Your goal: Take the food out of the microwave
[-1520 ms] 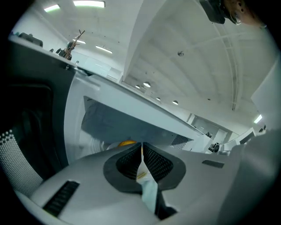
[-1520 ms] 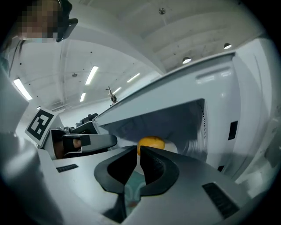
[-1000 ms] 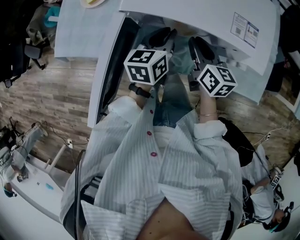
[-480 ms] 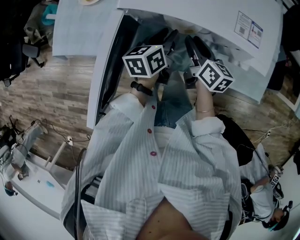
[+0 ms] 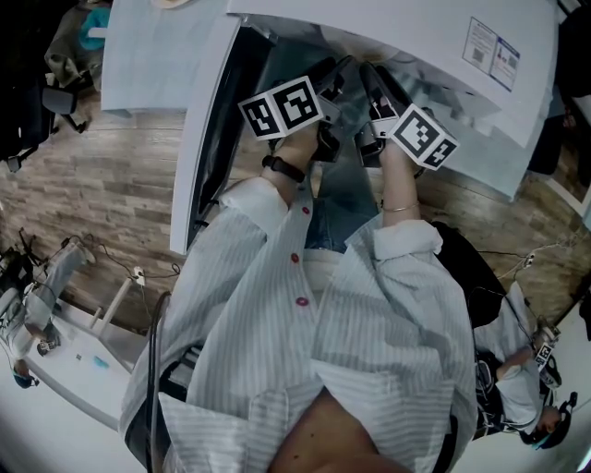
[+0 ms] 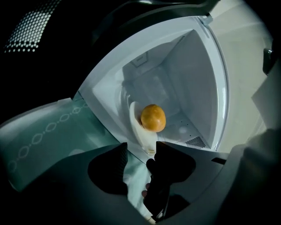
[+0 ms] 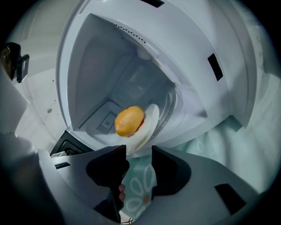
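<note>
Both your claws stand wide apart at the open microwave, with the bun on its plate inside.

Your left gripper (image 6: 140,151) and right gripper (image 7: 138,154) have just been opening, and nothing sits between either pair of jaws. The door (image 5: 217,139) hangs open at your left, and a patterned cloth (image 6: 48,132) lies before the microwave (image 6: 197,79). The bun (image 6: 153,117) rests mid-cavity on a white plate (image 6: 137,127), whose near rim is just past your jaw tips. It is nearly round, with no clear long axis.

No words or numbers can be read. A small white sticker with blue print (image 5: 494,55) sits on the top of the big white microwave box (image 5: 406,28), but its letters are too tiny. Two white cubes (image 5: 282,108) (image 5: 423,137) show black square patterns, not letters.
</note>
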